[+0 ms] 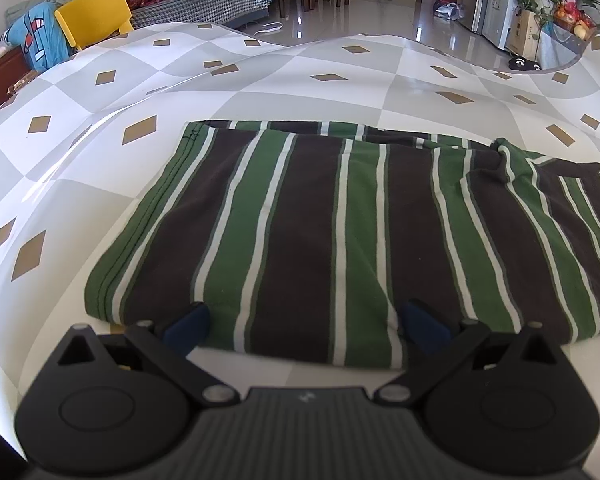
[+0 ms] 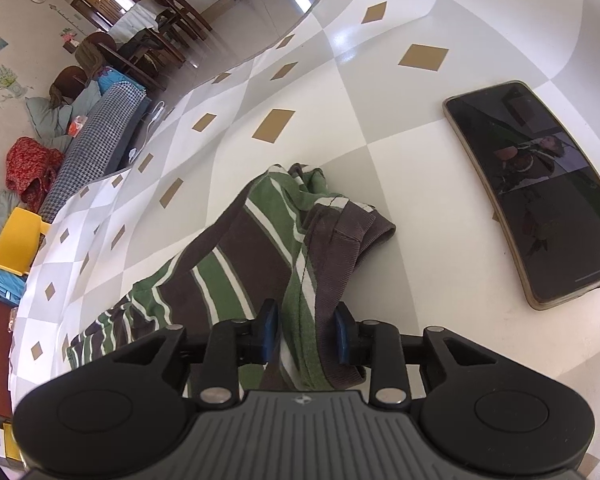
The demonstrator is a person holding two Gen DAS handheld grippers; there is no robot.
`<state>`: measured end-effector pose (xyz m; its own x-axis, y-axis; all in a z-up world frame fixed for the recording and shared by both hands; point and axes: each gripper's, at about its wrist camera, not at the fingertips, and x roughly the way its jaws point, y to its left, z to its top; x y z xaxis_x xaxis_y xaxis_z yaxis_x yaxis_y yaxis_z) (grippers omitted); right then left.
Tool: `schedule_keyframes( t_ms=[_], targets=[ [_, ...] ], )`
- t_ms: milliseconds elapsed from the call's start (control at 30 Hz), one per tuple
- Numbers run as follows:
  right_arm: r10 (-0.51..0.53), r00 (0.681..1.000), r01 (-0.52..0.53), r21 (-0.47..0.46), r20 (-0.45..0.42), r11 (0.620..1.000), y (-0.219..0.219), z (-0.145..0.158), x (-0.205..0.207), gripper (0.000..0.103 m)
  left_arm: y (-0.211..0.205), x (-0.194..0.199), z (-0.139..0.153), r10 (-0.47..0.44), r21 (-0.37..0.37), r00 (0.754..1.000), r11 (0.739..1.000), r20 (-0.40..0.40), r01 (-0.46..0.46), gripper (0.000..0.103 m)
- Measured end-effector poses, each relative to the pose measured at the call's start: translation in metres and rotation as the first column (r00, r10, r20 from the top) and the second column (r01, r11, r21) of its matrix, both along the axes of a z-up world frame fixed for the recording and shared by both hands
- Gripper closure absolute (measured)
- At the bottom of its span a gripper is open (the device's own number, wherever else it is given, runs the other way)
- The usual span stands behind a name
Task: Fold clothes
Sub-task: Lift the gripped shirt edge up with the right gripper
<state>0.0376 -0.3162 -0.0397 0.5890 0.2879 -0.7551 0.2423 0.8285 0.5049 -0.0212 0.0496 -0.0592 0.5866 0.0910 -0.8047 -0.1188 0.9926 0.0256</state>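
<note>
A green, brown and white striped knit shirt [image 1: 340, 232] lies partly folded on a surface covered in a glossy white-and-grey checked cloth with tan diamonds [image 1: 100, 128], its left side squared into a flat panel while the collar end at the right stays bunched. The left gripper [image 1: 304, 320] rests at the near hem with its jaws spread wide, their blue pads on or just over the fabric but pinching nothing. The right gripper [image 2: 307, 334] has its jaws drawn partly together around a gathered ridge of the shirt's brown ribbed edge [image 2: 340, 240]; the cloth fills the gap, though the fisheye view does not settle whether the pads are truly biting. A dark smartphone in a tan case [image 2: 540, 196] lies just right of the collar end, apart from the fabric.

The scene suggests a fold in progress on the loose right side. Done well, it would mean taking the ridge firmly through all its layers so none slips out, lifting only enough to clear the panel, and carrying the edge over parallel to the stripes so it lands flush with the squared left side. The left jaws are well placed to press the hem and stop the shirt sliding on the slick cloth. The phone sits close enough that a trailing edge could drag it.
</note>
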Motion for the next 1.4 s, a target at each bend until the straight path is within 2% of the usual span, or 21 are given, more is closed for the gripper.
schedule_keyframes(
  t_ms=[67, 167, 200, 233, 267, 300, 467, 633, 867, 1000, 1133, 1400],
  targets=[
    [0.003, 1.000, -0.003, 0.001, 0.008, 1.000, 0.001, 0.000, 0.000, 0.069, 0.000, 0.000, 0.000, -0.001, 0.000, 1.000, 1.000, 0.001, 0.001, 0.000],
    [0.027, 0.999, -0.026, -0.043, 0.023, 0.999, 0.007, 0.002, 0.001, 0.069, 0.000, 0.000, 0.000, -0.002, 0.000, 1.000, 1.000, 0.003, 0.002, 0.000],
    [0.040, 0.999, -0.038, -0.066, 0.027, 0.997, 0.010, 0.002, 0.001, 0.071, 0.000, 0.000, 0.000, -0.002, 0.000, 1.000, 1.000, 0.003, 0.002, 0.000],
    [0.054, 0.998, -0.051, -0.089, 0.028, 0.995, 0.013, 0.003, 0.002, 0.080, 0.000, 0.000, 0.000, -0.002, 0.000, 1.000, 1.000, 0.004, 0.002, 0.000],
    [0.066, 0.997, -0.063, -0.111, 0.028, 0.992, 0.016, 0.004, 0.002, 0.085, 0.001, -0.001, 0.000, -0.002, 0.000, 1.000, 1.000, 0.004, 0.002, 0.000],
    [0.070, 0.997, -0.065, -0.125, 0.033, 0.990, 0.017, 0.004, 0.001, 0.086, 0.001, -0.001, 0.000, -0.003, 0.000, 1.000, 1.000, 0.005, 0.003, 0.000],
    [0.081, 0.990, -0.070, -0.093, 0.114, 0.993, 0.019, 0.017, -0.003, 0.089, 0.001, -0.001, -0.001, -0.005, -0.002, 1.000, 1.000, 0.009, 0.005, 0.000],
    [0.150, 0.962, -0.136, -0.078, 0.227, 0.988, 0.035, 0.041, -0.009, 0.090, 0.000, -0.001, -0.001, -0.004, -0.003, 1.000, 1.000, 0.010, 0.004, 0.000],
    [0.184, 0.931, -0.175, -0.057, 0.316, 0.983, 0.050, 0.065, -0.016, 0.090, -0.002, 0.006, 0.005, -0.001, -0.031, 1.000, 1.000, -0.004, 0.001, 0.000],
    [0.180, 0.923, -0.175, -0.046, 0.339, 0.983, 0.046, 0.069, -0.021, 0.090, -0.008, 0.015, 0.011, -0.014, -0.061, 1.000, 0.998, 0.011, 0.014, 0.000],
    [0.158, 0.924, -0.164, -0.012, 0.347, 0.986, 0.037, 0.070, -0.023, 0.090, -0.021, 0.028, 0.011, -0.020, -0.042, 0.999, 0.999, 0.026, 0.021, 0.000],
    [0.129, 0.921, -0.156, 0.045, 0.368, 0.987, 0.024, 0.073, -0.026, 0.090, -0.070, 0.051, 0.007, -0.114, 0.018, 0.993, 0.993, 0.035, 0.114, 0.000]
  ],
)
